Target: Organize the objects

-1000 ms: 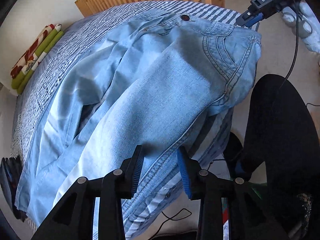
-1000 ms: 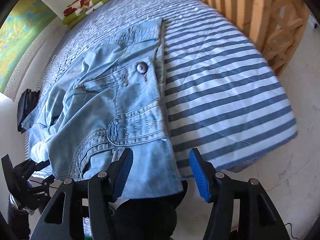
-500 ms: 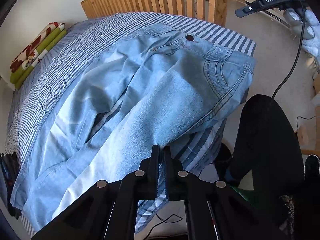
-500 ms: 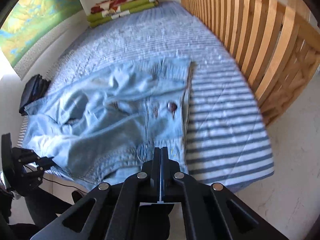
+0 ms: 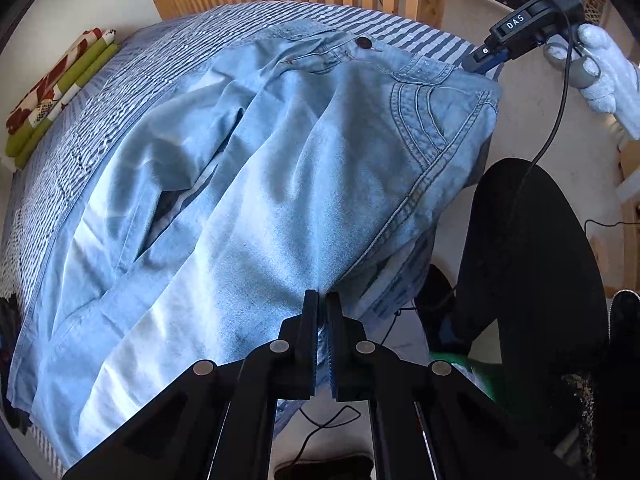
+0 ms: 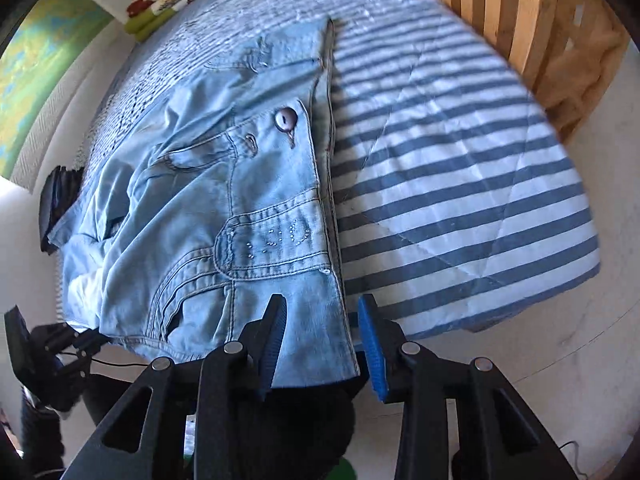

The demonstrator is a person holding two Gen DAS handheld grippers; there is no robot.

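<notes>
Left hand-held gripper is pinching the jeans lying on the striped bed; right hand-held gripper is opening around their waistband corner, seemingly untouched. Next, I'm judging, closing there, then folding.

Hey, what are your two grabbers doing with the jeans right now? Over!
Left gripper pinched shut on the jeans side edge. Right gripper jaws opening, waistband corner between them. Jeans spread on the striped bed. Nothing blocking.
</notes>
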